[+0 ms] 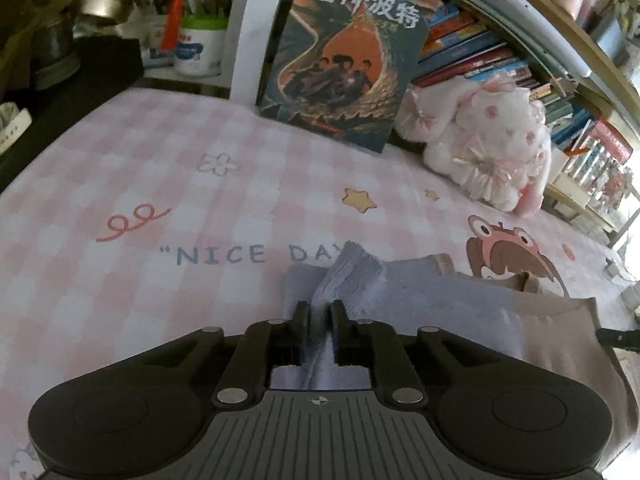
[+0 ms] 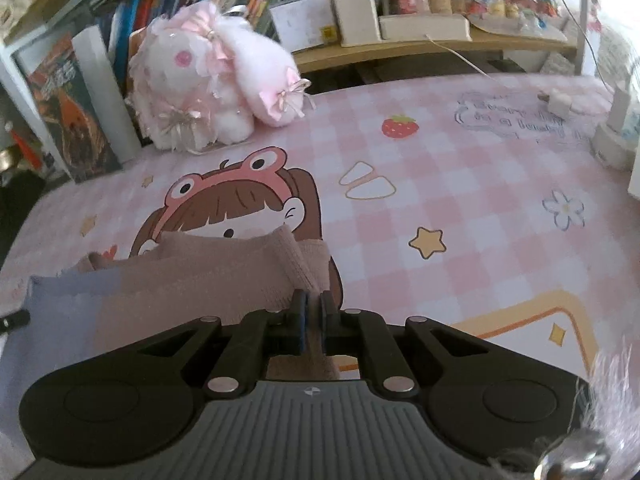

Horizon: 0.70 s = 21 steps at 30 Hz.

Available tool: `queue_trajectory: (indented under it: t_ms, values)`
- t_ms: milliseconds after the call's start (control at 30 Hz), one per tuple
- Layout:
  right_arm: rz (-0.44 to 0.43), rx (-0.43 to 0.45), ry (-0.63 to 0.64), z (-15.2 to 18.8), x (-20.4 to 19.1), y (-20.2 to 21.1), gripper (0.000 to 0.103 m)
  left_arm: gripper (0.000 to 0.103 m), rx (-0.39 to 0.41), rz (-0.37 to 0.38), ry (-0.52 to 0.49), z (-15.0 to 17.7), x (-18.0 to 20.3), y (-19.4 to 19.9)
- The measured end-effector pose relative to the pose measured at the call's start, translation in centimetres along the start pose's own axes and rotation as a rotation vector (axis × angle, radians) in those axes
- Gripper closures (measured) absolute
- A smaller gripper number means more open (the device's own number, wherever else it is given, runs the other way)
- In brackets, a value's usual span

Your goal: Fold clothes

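Fold barely begun: I am pinching the garment at both ends, left gripper clamping lilac cloth, right gripper clamping brown

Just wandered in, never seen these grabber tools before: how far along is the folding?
Early on. Done: the left gripper pinches the garment's blue end, the right gripper its brownish end. In hand: both ends held bunched above the checked cloth. Left: no neat fold shows yet, so laying it over and flattening remain.
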State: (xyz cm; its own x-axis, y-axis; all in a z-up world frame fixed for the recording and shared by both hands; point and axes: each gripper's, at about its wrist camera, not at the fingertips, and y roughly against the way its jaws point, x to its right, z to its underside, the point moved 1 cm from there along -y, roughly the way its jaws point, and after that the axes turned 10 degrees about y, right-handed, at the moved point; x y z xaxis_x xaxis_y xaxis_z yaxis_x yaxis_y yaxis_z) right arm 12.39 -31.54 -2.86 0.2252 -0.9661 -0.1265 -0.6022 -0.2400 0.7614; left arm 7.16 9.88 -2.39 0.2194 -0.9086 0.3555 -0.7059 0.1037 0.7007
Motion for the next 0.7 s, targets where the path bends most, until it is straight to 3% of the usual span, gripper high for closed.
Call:
queue_trajectory:
  t_ms: [33, 100, 167, 200, 233, 267, 300, 433, 633, 700]
  values:
    - [0.004, 0.009, 0.018, -0.1, -0.1, 0.2, 0.089, 0.082, 0.01, 0.002, -0.015, -0.2, 0.2, 0.2]
    - [0.012, 0.049, 0.056, -0.4, -0.4, 0.8, 0.07, 0.069, 0.041, 0.012, -0.04, -0.3, 0.6, 0.7]
    - [0.012, 0.078, 0.09, -0.7, -0.8, 1.1, 0.069, 0.067, 0.046, 0.016, -0.055, -0.4, 1.0, 0.4]
    - [0.01, 0.075, 0.105, -0.9, -1.0, 0.9, 0.071, 0.071, 0.049, 0.017, -0.063, -0.5, 1.2, 0.3]
    - [0.01, 0.07, 0.117, -1.0, -1.1, 0.7, 0.075, 0.089, 0.053, 0.017, -0.069, -0.5, 1.4, 0.2]
    - [0.011, 0.063, 0.127, -1.1, -1.3, 0.5, 0.094, 0.103, 0.061, 0.009, -0.068, -0.5, 1.5, 0.2]
    - [0.011, 0.056, 0.138, -1.2, -1.4, 0.2, 0.098, 0.102, 0.07, 0.004, -0.06, -0.5, 1.5, 0.2]
    - [0.002, 0.092, 0.065, -1.1, -0.8, 0.8, 0.099, 0.102, 0.069, 0.005, 0.054, -0.8, 0.0, 0.1]
    - [0.011, 0.018, 0.044, -0.4, -0.1, -1.2, 0.098, 0.1, 0.022, -0.048, 0.035, -0.6, -0.1, -1.5]
    - [0.015, 0.022, 0.059, -0.5, -0.1, -1.2, 0.098, 0.091, 0.022, -0.067, 0.028, -0.7, -0.1, -1.6]
